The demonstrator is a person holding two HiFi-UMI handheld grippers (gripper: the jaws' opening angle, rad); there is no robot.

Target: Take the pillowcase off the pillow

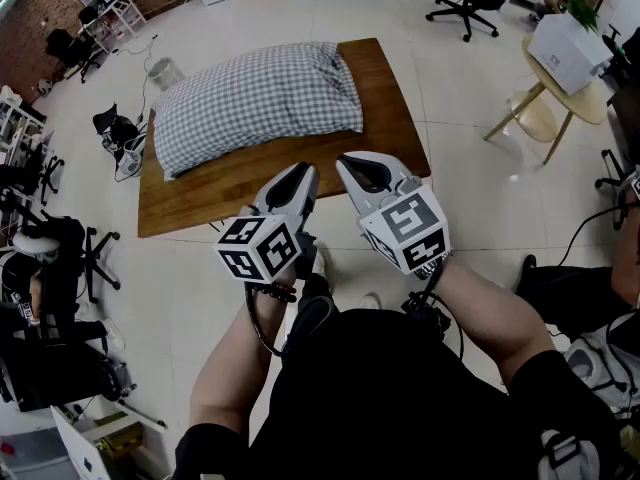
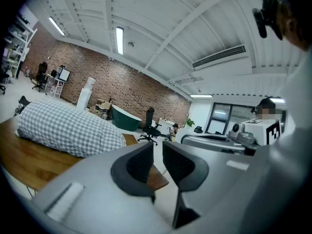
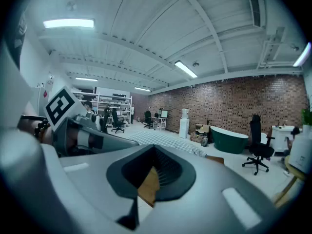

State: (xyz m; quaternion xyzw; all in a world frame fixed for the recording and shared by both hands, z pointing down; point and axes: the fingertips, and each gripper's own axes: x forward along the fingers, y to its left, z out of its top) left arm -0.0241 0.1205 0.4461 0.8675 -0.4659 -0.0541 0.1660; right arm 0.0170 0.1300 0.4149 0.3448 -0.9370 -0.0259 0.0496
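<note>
Head view: pillow (image 1: 258, 103) lies beyond left tool (image 1: 300, 172) and right tool (image 1: 351, 164)

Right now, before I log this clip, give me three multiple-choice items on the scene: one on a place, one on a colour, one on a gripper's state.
1. Where does the pillow lie?
A. on the floor
B. on an office chair
C. on the wooden table

2. What pattern has the pillowcase?
A. grey-and-white check
B. plain green
C. red stripes

3. How does the right gripper stand?
A. shut on the pillowcase
B. shut and empty
C. wide open

Answers:
1 C: the head view shows it lying on the tabletop.
2 A: the check shows plainly in the head view.
3 B: the right gripper view shows the jaw tips meeting with nothing held between them.
</note>
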